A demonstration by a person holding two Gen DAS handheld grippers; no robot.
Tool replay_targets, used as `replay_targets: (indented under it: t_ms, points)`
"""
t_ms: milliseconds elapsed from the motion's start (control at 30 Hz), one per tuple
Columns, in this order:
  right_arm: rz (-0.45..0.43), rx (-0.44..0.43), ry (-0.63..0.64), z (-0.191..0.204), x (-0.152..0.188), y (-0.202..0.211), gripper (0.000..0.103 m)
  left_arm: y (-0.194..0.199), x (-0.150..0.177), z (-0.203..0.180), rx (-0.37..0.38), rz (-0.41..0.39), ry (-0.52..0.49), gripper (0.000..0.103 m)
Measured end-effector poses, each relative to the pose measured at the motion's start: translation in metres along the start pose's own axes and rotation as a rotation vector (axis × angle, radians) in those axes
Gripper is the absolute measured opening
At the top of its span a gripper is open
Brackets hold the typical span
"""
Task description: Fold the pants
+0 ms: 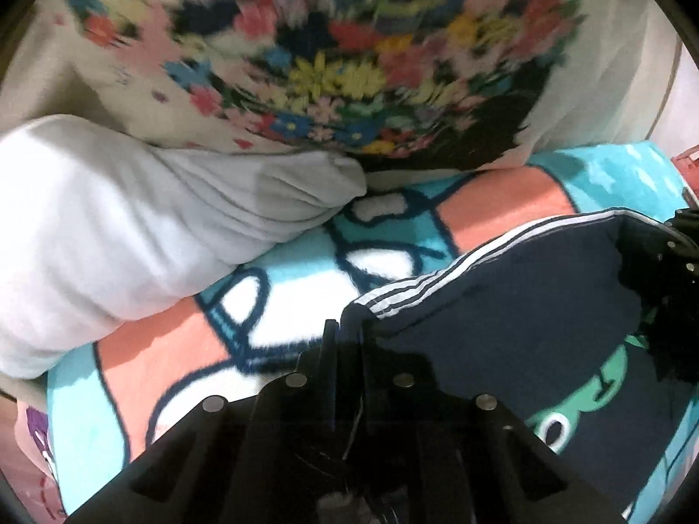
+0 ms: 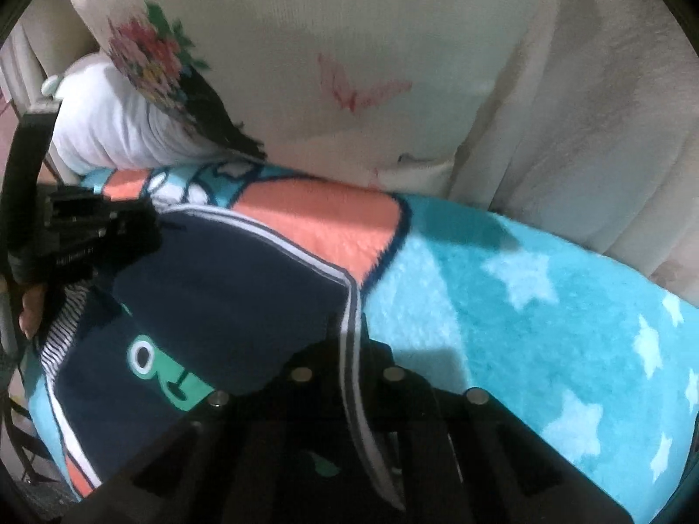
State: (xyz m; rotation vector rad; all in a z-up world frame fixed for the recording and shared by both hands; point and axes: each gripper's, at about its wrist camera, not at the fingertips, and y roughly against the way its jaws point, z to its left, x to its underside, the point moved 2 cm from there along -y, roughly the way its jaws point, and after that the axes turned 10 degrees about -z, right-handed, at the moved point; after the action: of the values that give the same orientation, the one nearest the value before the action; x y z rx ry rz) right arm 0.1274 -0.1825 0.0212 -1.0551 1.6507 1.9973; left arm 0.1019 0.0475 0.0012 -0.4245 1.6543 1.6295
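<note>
The navy pants (image 1: pixel 515 305) with white side stripes and a green print lie on a turquoise and coral blanket (image 1: pixel 174 349). My left gripper (image 1: pixel 347 332) is shut on the pants' striped edge at one corner. My right gripper (image 2: pixel 349 327) is shut on the striped edge of the pants (image 2: pixel 227 270) at the other corner. The held part of the pants is lifted over the lower part with the green print (image 2: pixel 174 375). The left gripper also shows in the right wrist view (image 2: pixel 87 227), and the right gripper shows in the left wrist view (image 1: pixel 673 262).
A white pillow (image 1: pixel 122 227) lies at the left. A cream cushion with a floral pattern (image 1: pixel 349 56) stands behind the blanket. The blanket's starred turquoise part (image 2: pixel 546 305) stretches to the right. A cream padded backrest (image 2: pixel 589 109) rises behind it.
</note>
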Motion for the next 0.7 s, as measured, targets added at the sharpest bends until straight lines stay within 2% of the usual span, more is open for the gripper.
replay_targets:
  t_ms: [200,300,400,433,567,667,700]
  points:
    - [-0.087,-0.011,0.0,0.007,0.011,0.041,0.003,0.066,0.018,0.008,0.009,-0.104,0.105,0.008]
    - [-0.116,-0.036,0.001,0.012,0.025,0.061,0.003,0.107,0.038,0.01,0.031,-0.159,0.164,0.008]
    - [-0.122,-0.072,-0.008,0.019,0.042,0.074,0.003,0.127,0.065,0.006,0.051,-0.184,0.209,0.008]
    - [-0.122,-0.082,-0.012,0.022,0.051,0.078,0.003,0.131,0.076,-0.007,0.055,-0.187,0.221,0.008]
    - [-0.106,-0.096,-0.016,0.029,0.082,0.087,0.004,0.134,0.109,-0.016,0.073,-0.173,0.273,0.008]
    - [-0.066,-0.105,-0.037,0.027,0.103,0.081,0.004,0.131,0.134,-0.014,0.082,-0.125,0.323,0.008]
    - [-0.062,-0.108,-0.051,0.025,0.108,0.08,0.008,0.129,0.139,-0.013,0.086,-0.113,0.331,0.008]
